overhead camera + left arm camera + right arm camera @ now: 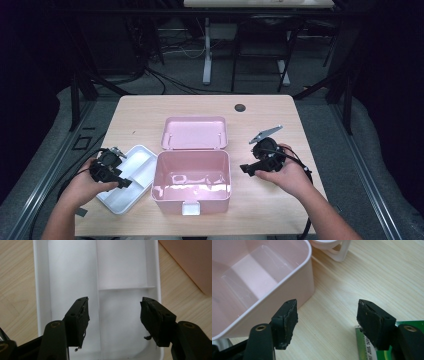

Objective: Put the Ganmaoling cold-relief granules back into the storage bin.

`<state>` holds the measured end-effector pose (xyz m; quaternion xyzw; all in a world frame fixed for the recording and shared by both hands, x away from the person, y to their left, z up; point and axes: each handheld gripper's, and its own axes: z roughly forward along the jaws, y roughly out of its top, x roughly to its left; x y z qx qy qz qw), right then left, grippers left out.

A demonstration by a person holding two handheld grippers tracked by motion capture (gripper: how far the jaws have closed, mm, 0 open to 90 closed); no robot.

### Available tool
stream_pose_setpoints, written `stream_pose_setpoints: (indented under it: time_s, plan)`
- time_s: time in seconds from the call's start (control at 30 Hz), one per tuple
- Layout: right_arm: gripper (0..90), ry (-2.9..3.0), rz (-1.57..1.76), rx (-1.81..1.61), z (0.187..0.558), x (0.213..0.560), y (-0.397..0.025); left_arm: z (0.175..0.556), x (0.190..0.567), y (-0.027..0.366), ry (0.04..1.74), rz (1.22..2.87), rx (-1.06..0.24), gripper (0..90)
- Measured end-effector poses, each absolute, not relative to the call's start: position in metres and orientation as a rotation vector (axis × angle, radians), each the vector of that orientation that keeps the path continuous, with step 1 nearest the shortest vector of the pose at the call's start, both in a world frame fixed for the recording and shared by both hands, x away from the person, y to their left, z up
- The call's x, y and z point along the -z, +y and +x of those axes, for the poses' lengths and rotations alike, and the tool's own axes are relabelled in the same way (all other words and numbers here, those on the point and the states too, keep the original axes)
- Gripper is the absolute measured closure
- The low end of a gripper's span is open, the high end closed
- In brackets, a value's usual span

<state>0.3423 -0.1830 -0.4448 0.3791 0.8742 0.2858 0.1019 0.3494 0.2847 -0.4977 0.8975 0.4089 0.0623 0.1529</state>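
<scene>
A pink box [191, 181] stands open in the middle of the table, its lid [195, 132] lying flat behind it. Left of the box lies a white divided tray [131, 170]. My left gripper [121, 180] hovers over that tray [40, 302], open, with nothing between its jaws [113, 320]. On the box's right side my right gripper [248, 169] is open and empty too, jaws pointing at the box's right wall [294, 287] above bare wood [327, 320]. The box's inside looks empty.
The wooden table [150, 112] has a dark round hole [240, 107] near its back edge. A green printed strip [372, 350] lies under my right jaw. Beyond the table are desk legs and cables on the floor.
</scene>
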Motion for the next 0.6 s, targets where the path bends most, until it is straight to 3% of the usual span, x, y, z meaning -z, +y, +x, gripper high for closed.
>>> stream_pose_setpoints:
  time_s: [0.6]
  plan:
    - [19.8, 2.662, 1.081, -0.549, 0.37, 0.446, -0.196, 0.35, 0.499, 0.292, 1.205, 2.56, -0.163, 32.7]
